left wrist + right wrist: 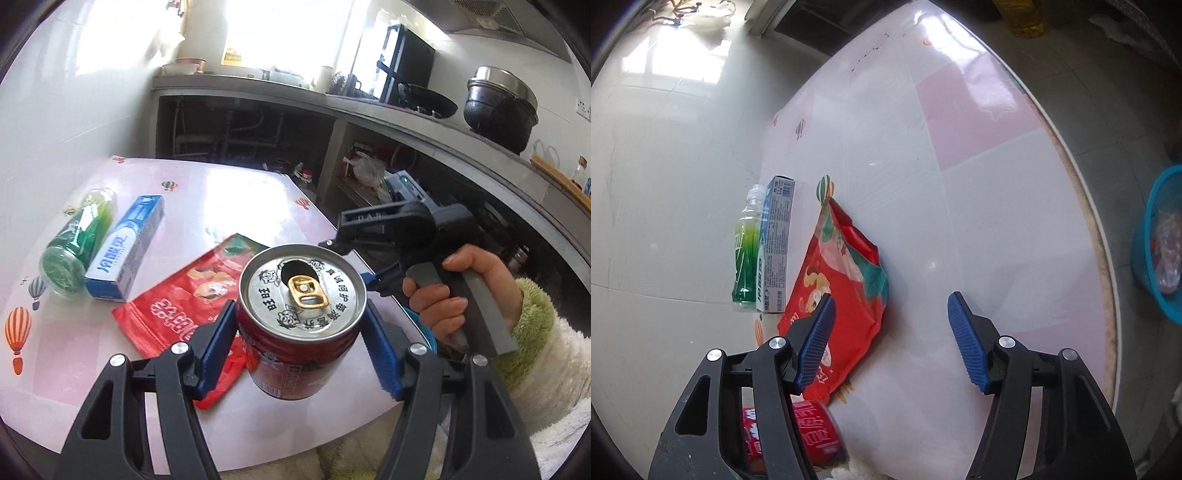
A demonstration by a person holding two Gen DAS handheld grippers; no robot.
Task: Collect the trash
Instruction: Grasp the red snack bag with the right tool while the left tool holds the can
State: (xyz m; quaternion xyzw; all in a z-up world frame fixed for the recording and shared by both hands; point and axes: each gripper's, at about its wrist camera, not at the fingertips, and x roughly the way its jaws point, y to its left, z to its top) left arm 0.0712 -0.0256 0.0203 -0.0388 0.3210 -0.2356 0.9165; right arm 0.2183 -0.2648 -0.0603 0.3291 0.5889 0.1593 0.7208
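Can clamped in left tool; right tool wide, empty; basin maybe holding wrappers.

A balloon-patterned surface fills the middle, with a black pot at two o'clock on the kitchen counter.

The left wrist view sits low and close over the table, facing the kitchen counter. The right wrist view looks steeply down from higher. Both share the red snack bag, toothpaste box and green bottle.
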